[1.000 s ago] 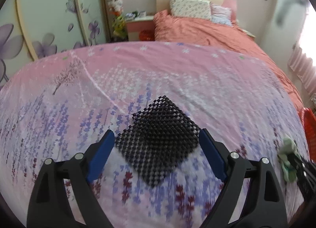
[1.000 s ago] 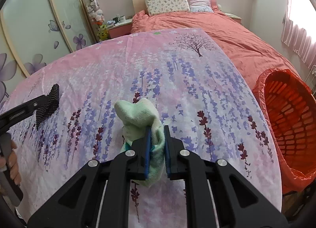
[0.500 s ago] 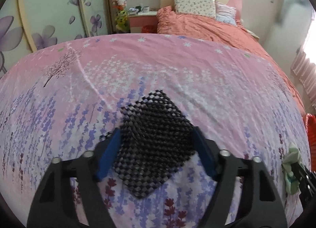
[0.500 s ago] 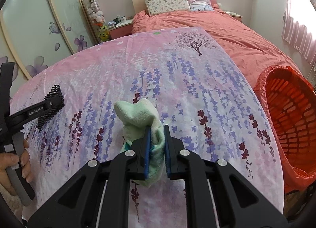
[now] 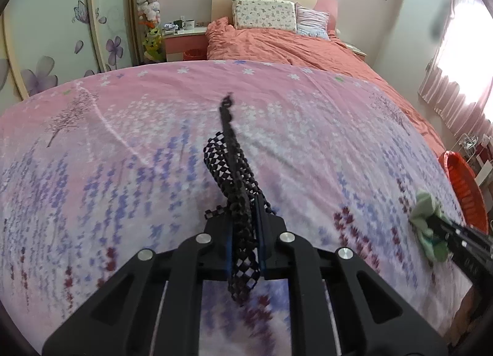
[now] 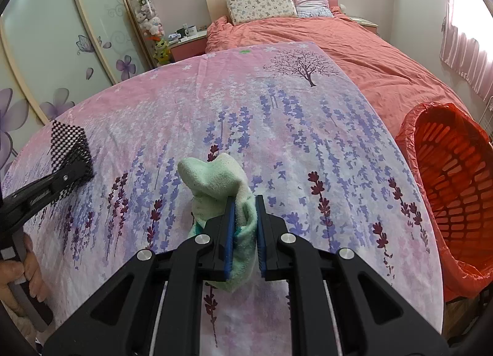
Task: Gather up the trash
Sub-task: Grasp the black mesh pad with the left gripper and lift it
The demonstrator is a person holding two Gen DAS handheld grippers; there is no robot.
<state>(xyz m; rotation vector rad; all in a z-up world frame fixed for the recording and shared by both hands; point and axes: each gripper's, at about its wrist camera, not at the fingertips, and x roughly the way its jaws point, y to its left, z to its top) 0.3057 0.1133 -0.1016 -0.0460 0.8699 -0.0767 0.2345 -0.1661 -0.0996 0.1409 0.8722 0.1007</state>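
Note:
My left gripper (image 5: 245,226) is shut on a black mesh mat (image 5: 234,171), pinched edge-on and lifted above the flowered tablecloth (image 5: 123,155). The mat also shows in the right wrist view (image 6: 69,148) at the far left. My right gripper (image 6: 245,220) is shut on a pale green cloth (image 6: 215,177), held just above the tablecloth (image 6: 277,128). The cloth also shows in the left wrist view (image 5: 426,223) at the right. An orange trash basket (image 6: 453,189) lined with a red bag stands off the table's right edge.
A bed with an orange cover (image 6: 354,54) and pillows lies behind the table. A nightstand (image 5: 185,42) and a wardrobe with flower doors (image 6: 61,48) stand at the back left. The basket rim (image 5: 462,183) shows at the right in the left wrist view.
My left gripper has shut on the black mesh mat, which lay flat between open fingers, and raised it on edge. My right gripper has stayed shut on the green cloth, barely moving.

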